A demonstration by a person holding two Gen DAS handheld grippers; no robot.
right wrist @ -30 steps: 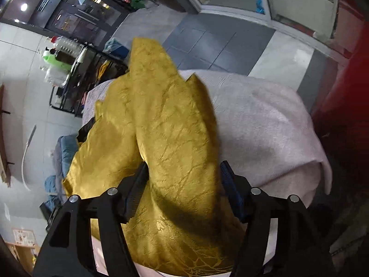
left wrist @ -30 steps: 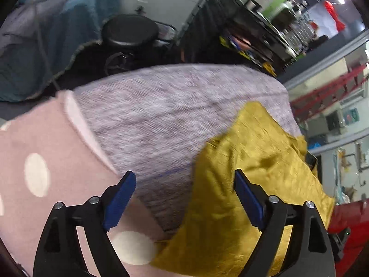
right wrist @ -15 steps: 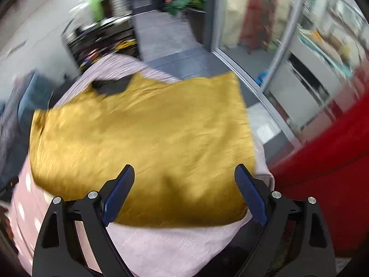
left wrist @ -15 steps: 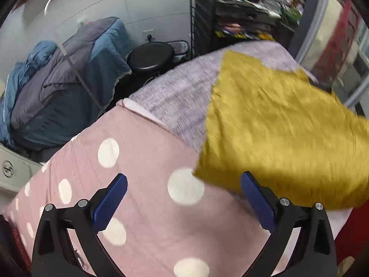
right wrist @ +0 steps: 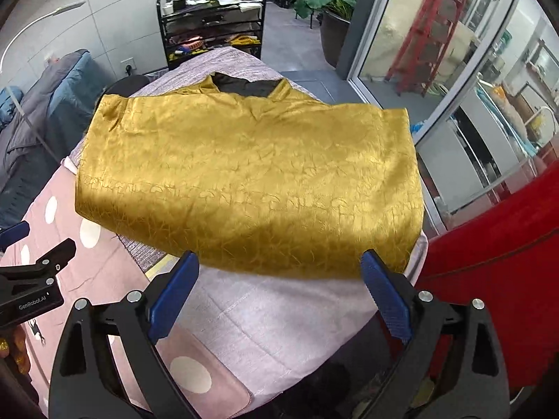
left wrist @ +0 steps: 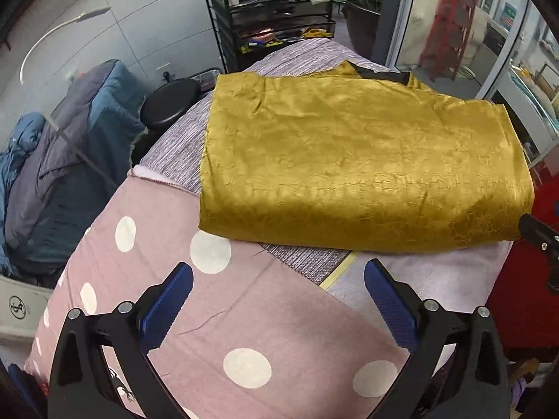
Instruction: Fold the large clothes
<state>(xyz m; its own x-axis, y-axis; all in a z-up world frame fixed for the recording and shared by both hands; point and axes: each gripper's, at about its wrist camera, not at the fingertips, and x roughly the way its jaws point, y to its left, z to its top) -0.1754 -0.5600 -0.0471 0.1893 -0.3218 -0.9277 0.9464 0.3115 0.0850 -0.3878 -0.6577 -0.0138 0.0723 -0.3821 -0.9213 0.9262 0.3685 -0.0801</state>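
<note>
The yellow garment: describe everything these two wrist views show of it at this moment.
The yellow garment is mustard-gold, shiny, with a crinkled woven pattern, satin-like. It lies folded into a rough rectangle, flat, near edge rounded as a fold. A black lining shows at the neck opening on the far side. It rests on the mauve striped cover, its near left corner over the pink dotted blanket. Neither gripper touches it.

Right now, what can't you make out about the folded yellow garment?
- Yellow garment: its underside and inner layers, hidden by its top layer in both views.
- Black lining: mostly covered by gold fabric.
- Table edge under the pink dotted cloth: covered.
</note>
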